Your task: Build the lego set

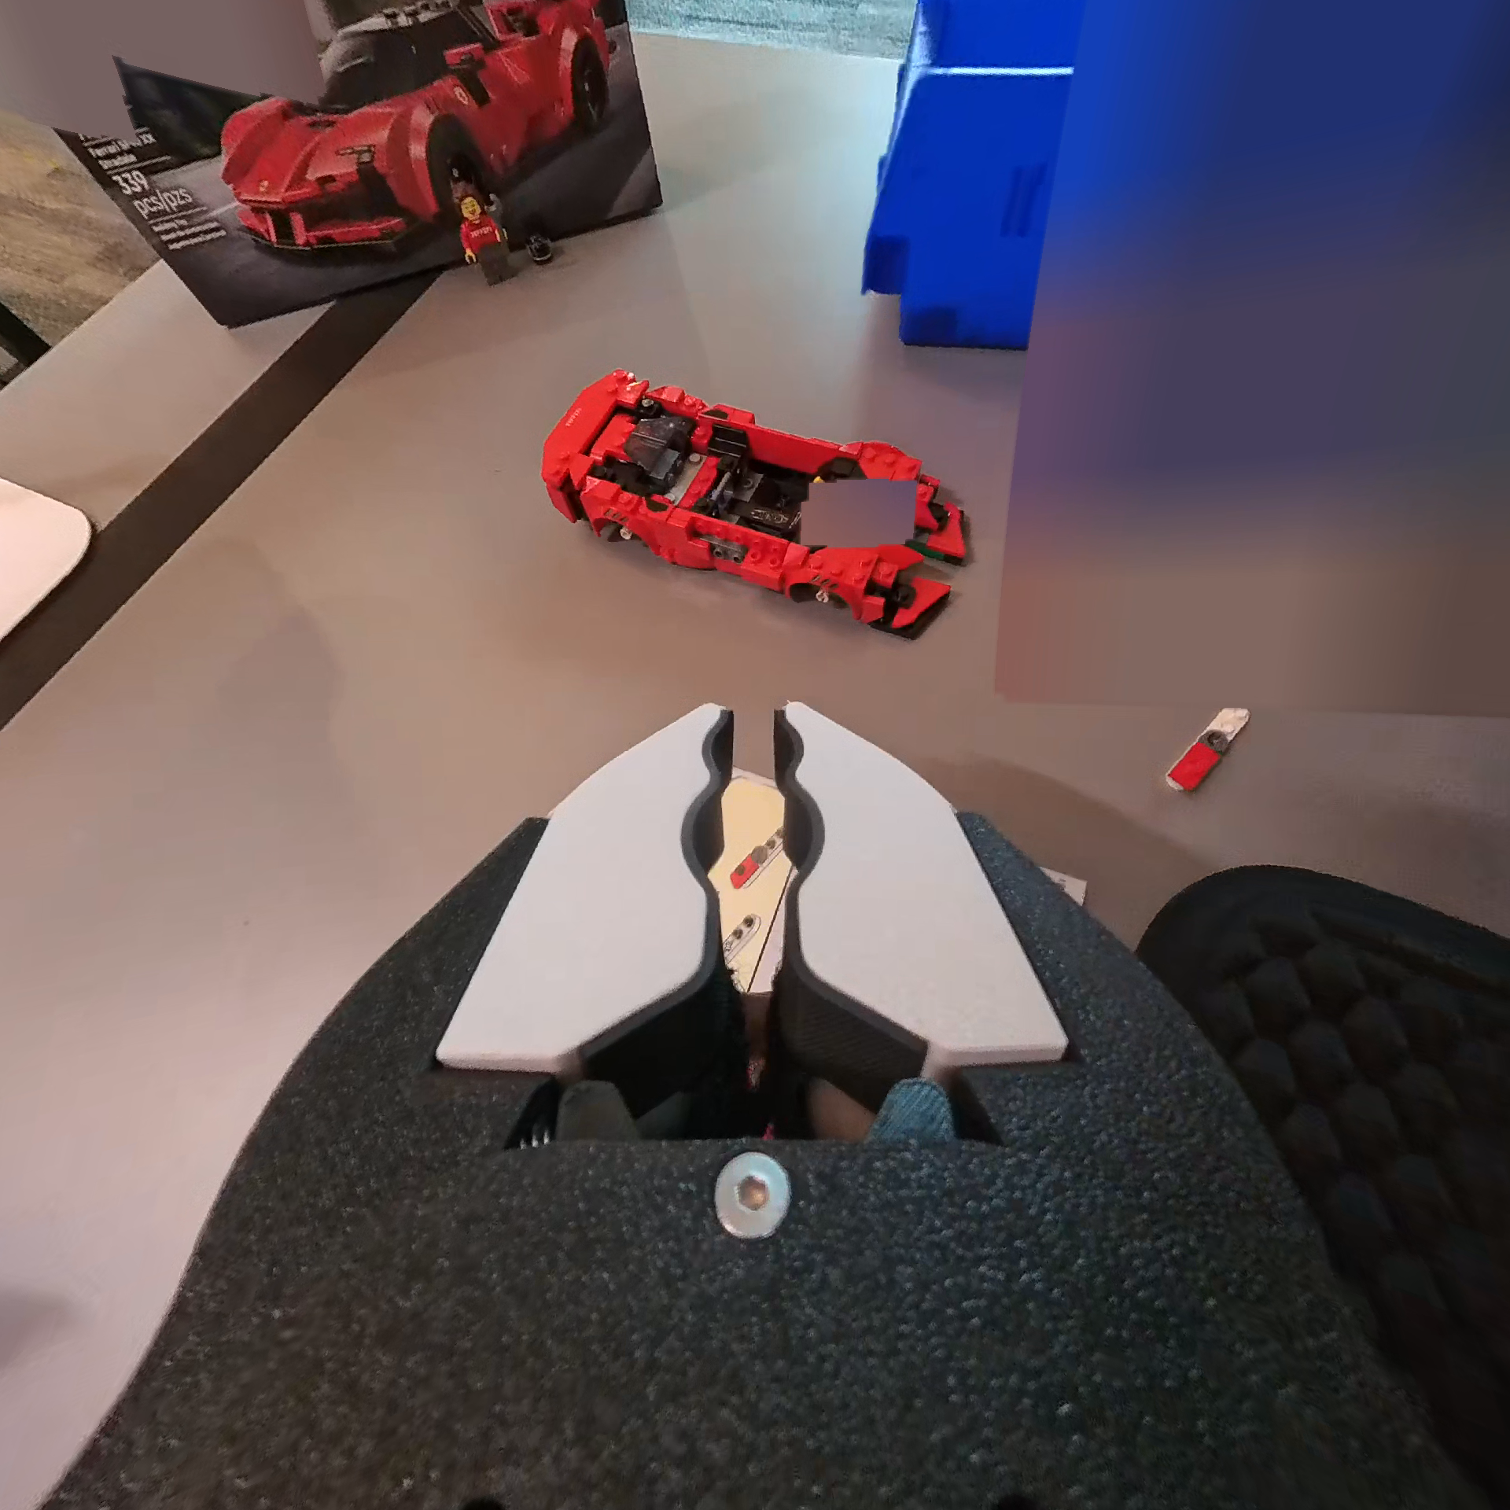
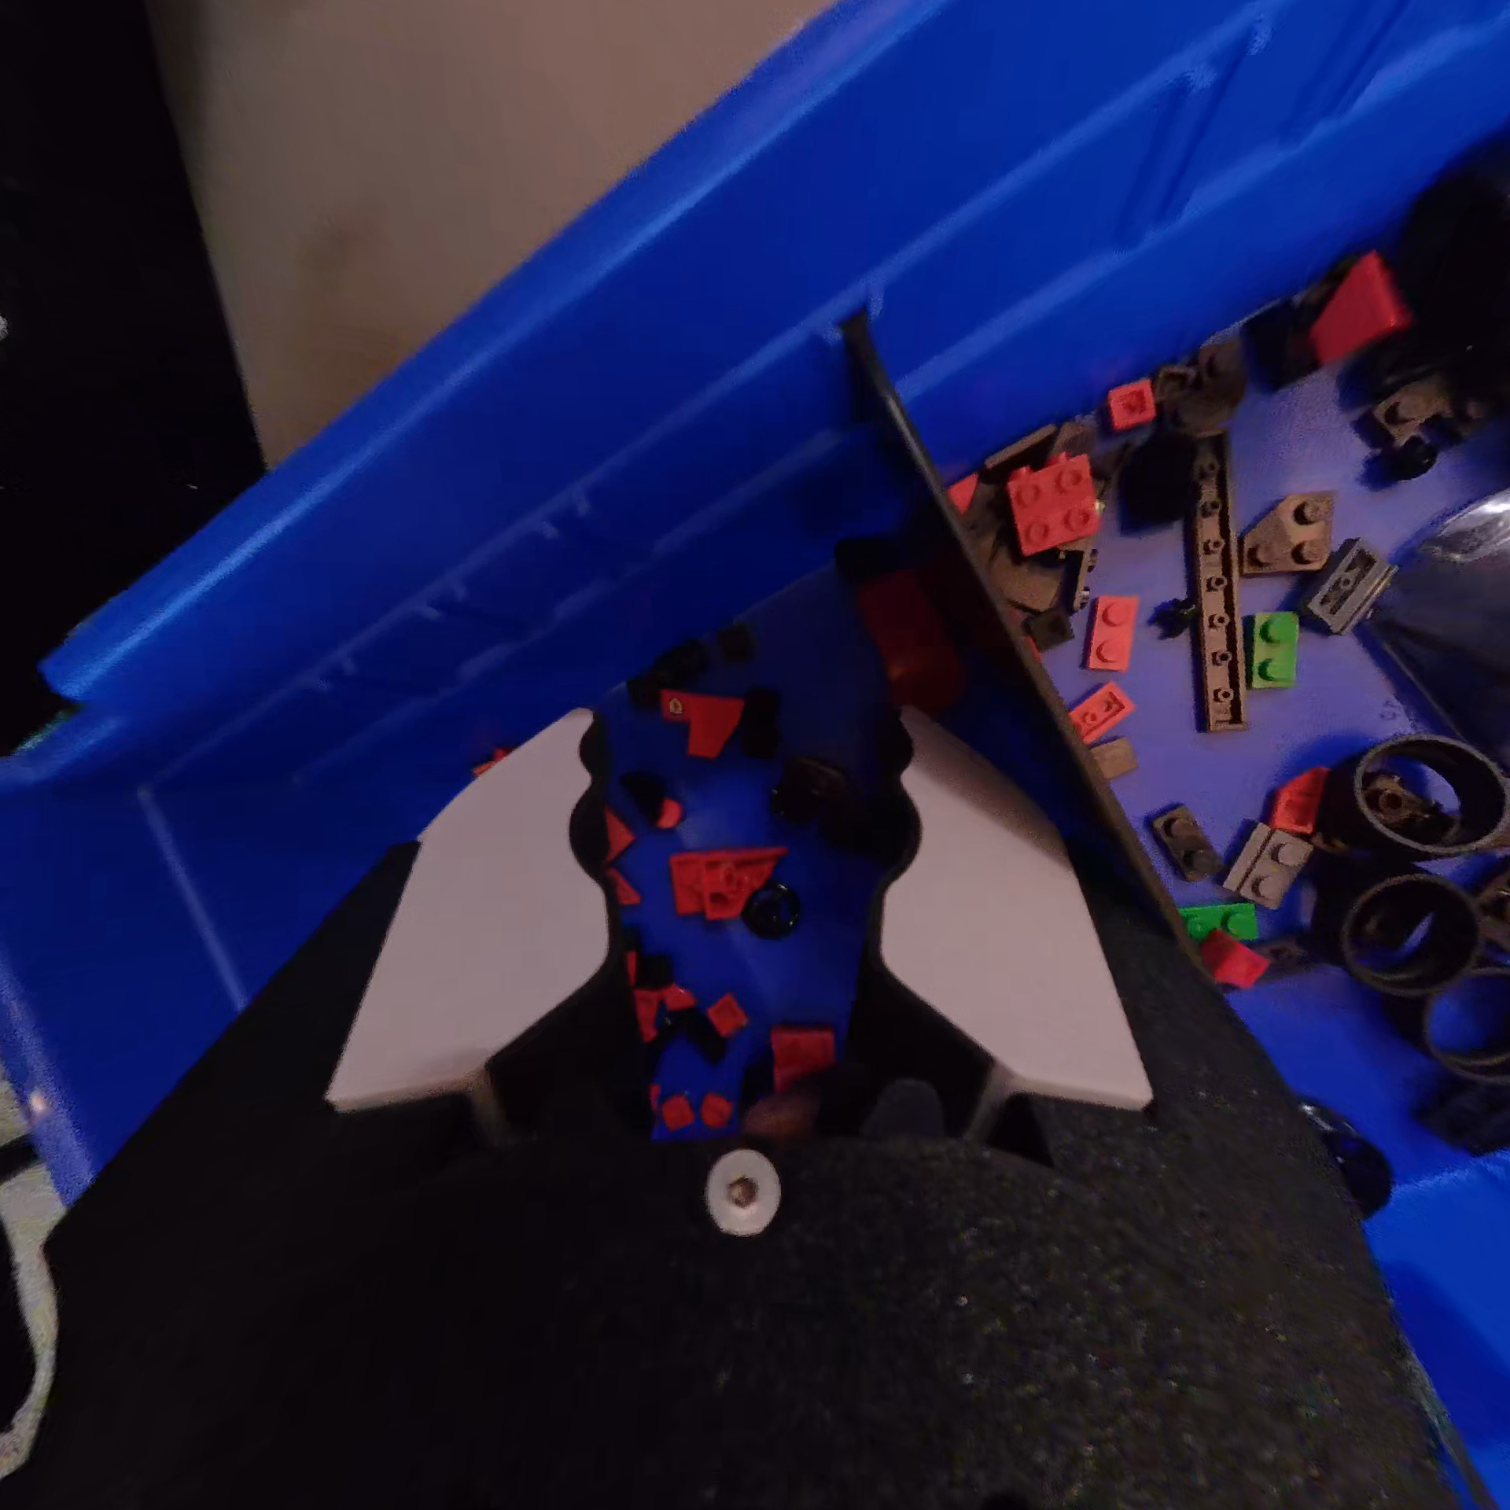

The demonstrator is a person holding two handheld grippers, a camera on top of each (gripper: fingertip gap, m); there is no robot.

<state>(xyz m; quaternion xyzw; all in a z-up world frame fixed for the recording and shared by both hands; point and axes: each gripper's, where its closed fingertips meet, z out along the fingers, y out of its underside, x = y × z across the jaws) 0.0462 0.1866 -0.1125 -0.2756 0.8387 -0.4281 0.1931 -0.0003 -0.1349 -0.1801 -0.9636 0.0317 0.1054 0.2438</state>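
We hold the left gripper (image 1: 753,719) low over the grey worktop (image 1: 408,654), its pale fingers (image 1: 654,784) drawn close with only a narrow slit between them and nothing clamped there; through the slit we see a slice of an instruction sheet (image 1: 756,850) lying under it. Straight ahead, well clear of the tips, the half-built red car (image 1: 752,498) rests on the worktop, roof off, its dark interior showing. To the right of the gripper lies a small red and white piece (image 1: 1208,750), alone. Farther back on the right stands the blue bin (image 1: 964,204); toward the far left corner the set's box (image 1: 392,155) stands upright, with a minifigure (image 1: 484,233) just in front of it. A black honeycomb pad (image 1: 1348,1103) fills the near right edge.

Our right gripper (image 2: 748,735) hangs inside the bin (image 2: 490,490), spread wide and empty, above the left compartment, where small red and black pieces (image 2: 719,878) scatter over the floor between the fingers. A dark divider (image 2: 980,621) runs just right of the right finger (image 2: 980,940); beyond it lie red plates (image 2: 1050,507), green plates (image 2: 1273,650), a long dark plate (image 2: 1217,588) and black tyres (image 2: 1422,792).
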